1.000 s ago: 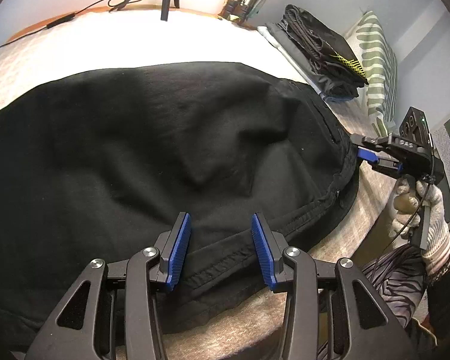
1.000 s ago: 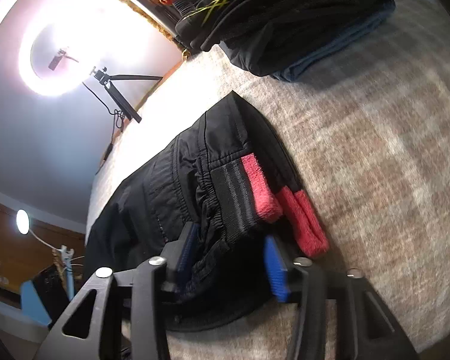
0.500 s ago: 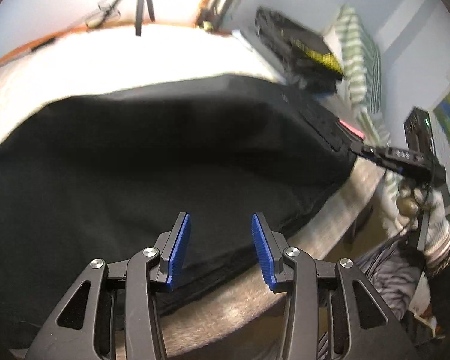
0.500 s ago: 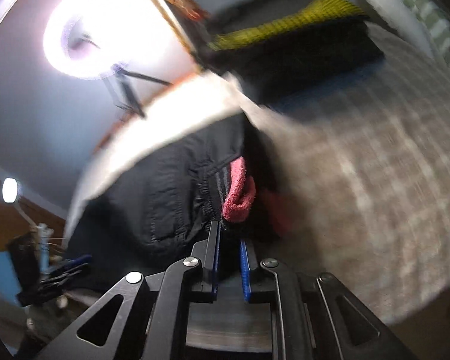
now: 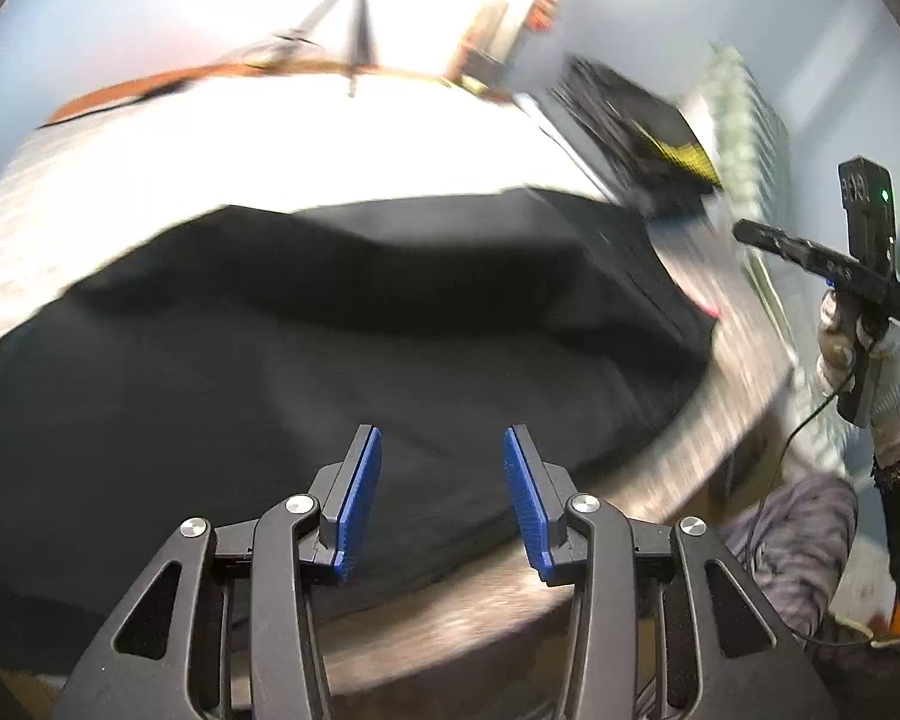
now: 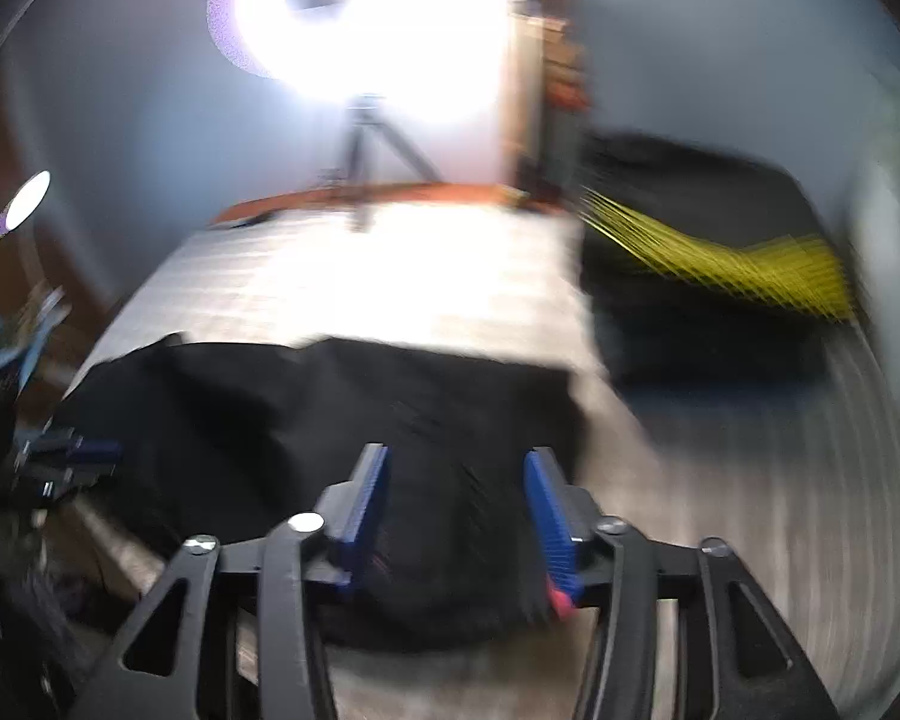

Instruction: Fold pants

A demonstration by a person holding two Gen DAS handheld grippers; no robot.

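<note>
Left wrist view. Left gripper (image 5: pixel 443 501): jaws partly apart, blue pads bare, nothing between them; it hangs above the near edge of the black pants (image 5: pixel 342 348), not touching the cloth.
Black pants: one broad dark slab across the bed (image 5: pixel 306 138), near edge along the bed's front, a raised ridge running across the middle; reads as at least one fold already laid, though motion blur hides the layers. A pink-red waistband tab (image 5: pixel 709 307) shows at the right-hand end.
Right gripper (image 5: pixel 750 234): seen to the right, clear above the pants' end, carried by a gloved hand (image 5: pixel 852 354).

Right wrist view. Right gripper (image 6: pixel 456 507): jaws opening, no cloth pinched; the pants (image 6: pixel 306 420) lie below and beyond the pads, a red scrap (image 6: pixel 561 600) at the right pad's base.
Stack of folded clothes (image 6: pixel 708 300): dark with yellow stripes, far right on the bed, apart from the pants.

Status, by judgement: both grippers free, pants resting mid-fold; further folds to reduce the slab, then probably transfer to the stack, remain.
</note>
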